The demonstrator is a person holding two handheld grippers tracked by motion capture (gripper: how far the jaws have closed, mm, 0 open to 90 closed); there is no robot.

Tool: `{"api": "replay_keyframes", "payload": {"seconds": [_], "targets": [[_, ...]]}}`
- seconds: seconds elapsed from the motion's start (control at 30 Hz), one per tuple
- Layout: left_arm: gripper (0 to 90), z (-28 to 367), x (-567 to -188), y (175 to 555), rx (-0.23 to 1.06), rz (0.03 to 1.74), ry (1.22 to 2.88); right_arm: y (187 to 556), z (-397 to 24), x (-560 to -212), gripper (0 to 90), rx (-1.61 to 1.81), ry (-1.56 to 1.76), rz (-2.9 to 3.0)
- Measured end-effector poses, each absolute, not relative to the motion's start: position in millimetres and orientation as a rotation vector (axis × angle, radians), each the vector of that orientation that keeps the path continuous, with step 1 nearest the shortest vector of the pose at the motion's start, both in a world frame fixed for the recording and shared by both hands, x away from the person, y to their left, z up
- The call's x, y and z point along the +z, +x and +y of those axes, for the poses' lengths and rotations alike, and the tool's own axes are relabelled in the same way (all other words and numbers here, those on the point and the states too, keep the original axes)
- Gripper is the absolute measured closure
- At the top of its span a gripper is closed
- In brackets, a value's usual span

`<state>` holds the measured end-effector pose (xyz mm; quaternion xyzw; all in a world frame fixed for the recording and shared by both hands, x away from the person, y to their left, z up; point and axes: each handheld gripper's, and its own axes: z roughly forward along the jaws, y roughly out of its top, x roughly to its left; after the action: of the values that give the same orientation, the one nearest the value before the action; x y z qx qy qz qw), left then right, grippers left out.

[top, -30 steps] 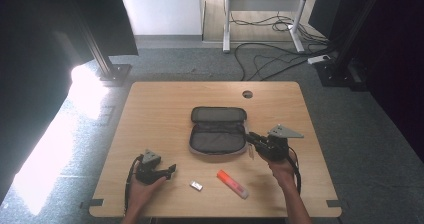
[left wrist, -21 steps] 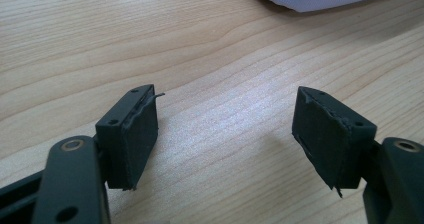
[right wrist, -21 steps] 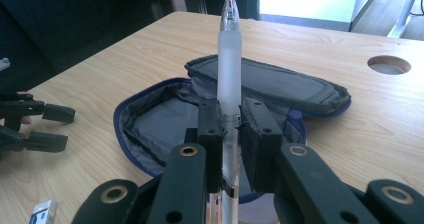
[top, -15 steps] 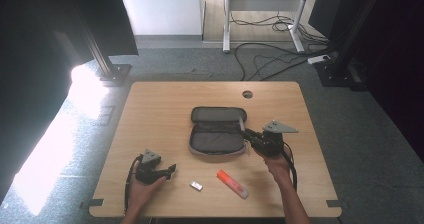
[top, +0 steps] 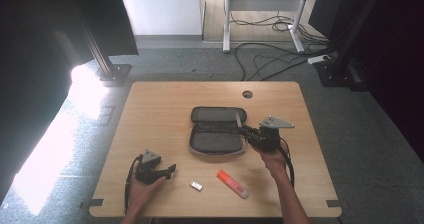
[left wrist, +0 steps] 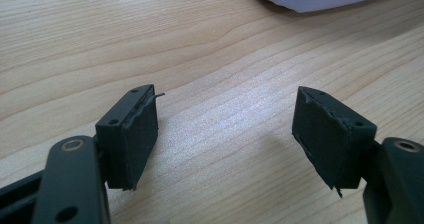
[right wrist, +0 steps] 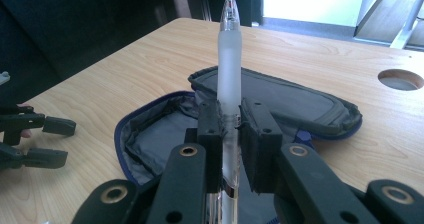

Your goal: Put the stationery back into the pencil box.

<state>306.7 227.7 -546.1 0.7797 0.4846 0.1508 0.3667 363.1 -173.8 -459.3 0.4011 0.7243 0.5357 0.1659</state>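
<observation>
table (top: 165, 109): light wood grain | pencil case (top: 216, 140): grey, blue trim | pen (right wrist: 229, 59): frosted white | marker (top: 231, 183): orange

A light wooden table (top: 165, 109) with a round hole near its upper right carries an open grey pencil case (top: 216, 130) at centre, and lower down an orange marker (top: 231, 183) and a small silver piece (top: 196, 185).

1. Hard daylight blew out a patch of the floor (top: 60, 149) left of the desk (top: 165, 104) in the high view.
2. The room's corners stayed nearly black.
3. In the right gripper view, a bright doorway glared behind a softly blurred background.
4. The left gripper view showed evenly lit, sharp woodgrain.
</observation>
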Motion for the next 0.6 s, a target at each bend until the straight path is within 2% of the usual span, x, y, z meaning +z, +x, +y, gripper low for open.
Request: {"api": "replay_keyframes", "payload": {"seconds": [0.6], "targets": [[26.9, 228, -546, 307, 0.38, 1.246, 1.999, 381, -164, -460, 78.7, 1.51, 1.15, 2.07]]}}
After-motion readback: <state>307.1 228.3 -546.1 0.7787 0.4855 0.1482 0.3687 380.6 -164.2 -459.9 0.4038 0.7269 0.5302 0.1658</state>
